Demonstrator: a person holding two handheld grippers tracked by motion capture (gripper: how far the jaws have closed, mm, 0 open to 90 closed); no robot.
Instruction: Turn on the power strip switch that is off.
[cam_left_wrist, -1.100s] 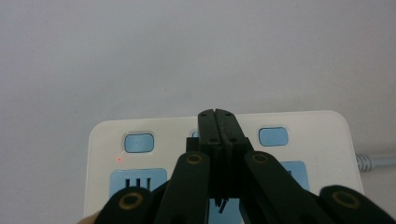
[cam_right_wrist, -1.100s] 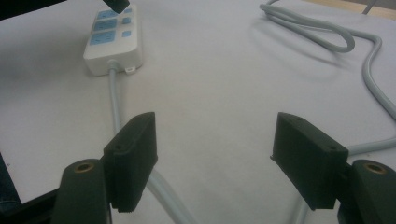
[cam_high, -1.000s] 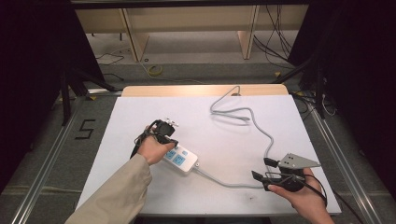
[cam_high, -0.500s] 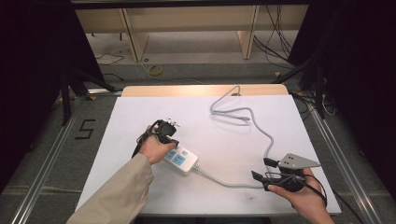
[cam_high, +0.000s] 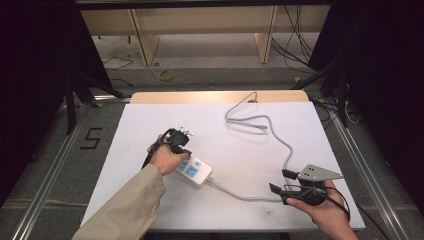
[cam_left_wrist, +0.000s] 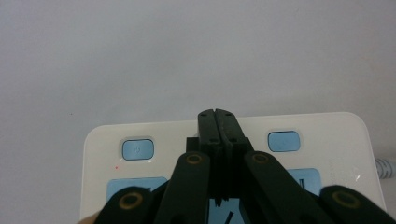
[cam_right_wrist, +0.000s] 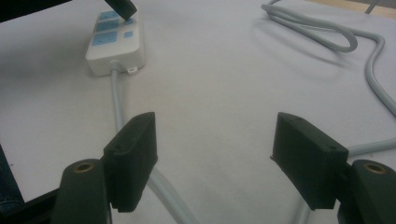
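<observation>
High view: a white table holds a white power strip with blue sockets, lying left of centre near the front edge. The left gripper, held in a hand with a beige sleeve, points down onto the strip's far end. In the left gripper view, the two black jaws are pressed together with nothing between them, their joined tip over the strip's top face between two small blue buttons; whether the tip actually touches the plastic is hard to judge. A grey cable runs from the strip along the front of the table, then loops toward the back edge. The right gripper hovers at the front right, its jaws spread wide apart, with the cable passing beneath them.
</observation>
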